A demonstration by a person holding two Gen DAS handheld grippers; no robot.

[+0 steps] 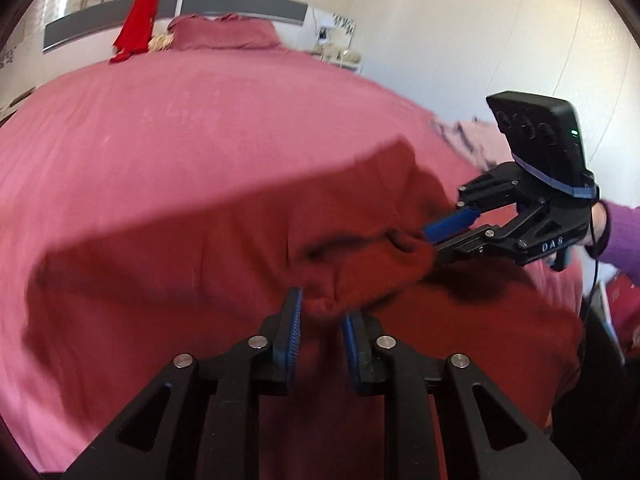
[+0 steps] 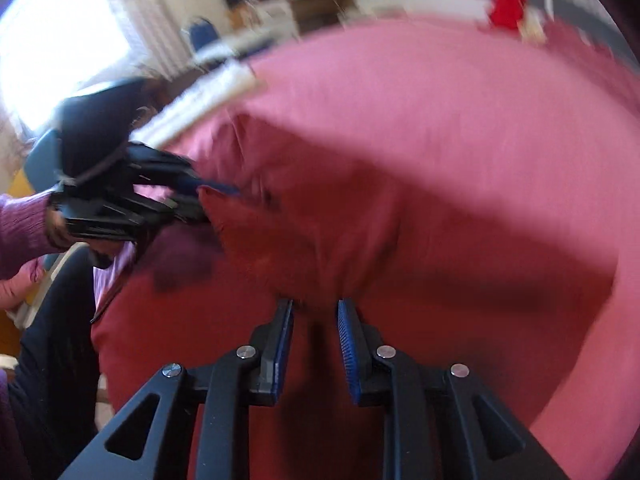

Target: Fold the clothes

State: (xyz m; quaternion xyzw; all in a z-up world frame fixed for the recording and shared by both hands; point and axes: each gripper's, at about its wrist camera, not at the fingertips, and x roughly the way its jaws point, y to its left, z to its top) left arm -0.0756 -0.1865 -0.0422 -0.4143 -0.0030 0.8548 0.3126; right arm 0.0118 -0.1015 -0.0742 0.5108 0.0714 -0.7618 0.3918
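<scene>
The left tool (image 1: 320,312) pinches a bunched edge of the dark red garment (image 1: 224,248) between its blue pads, low in the middle of the left wrist view. The right tool (image 2: 316,314) grips another bunch of the same cloth, low in the middle of its own view. The garment hangs spread between them over the pink bed (image 1: 168,120), across the lower half of both pictures.
</scene>
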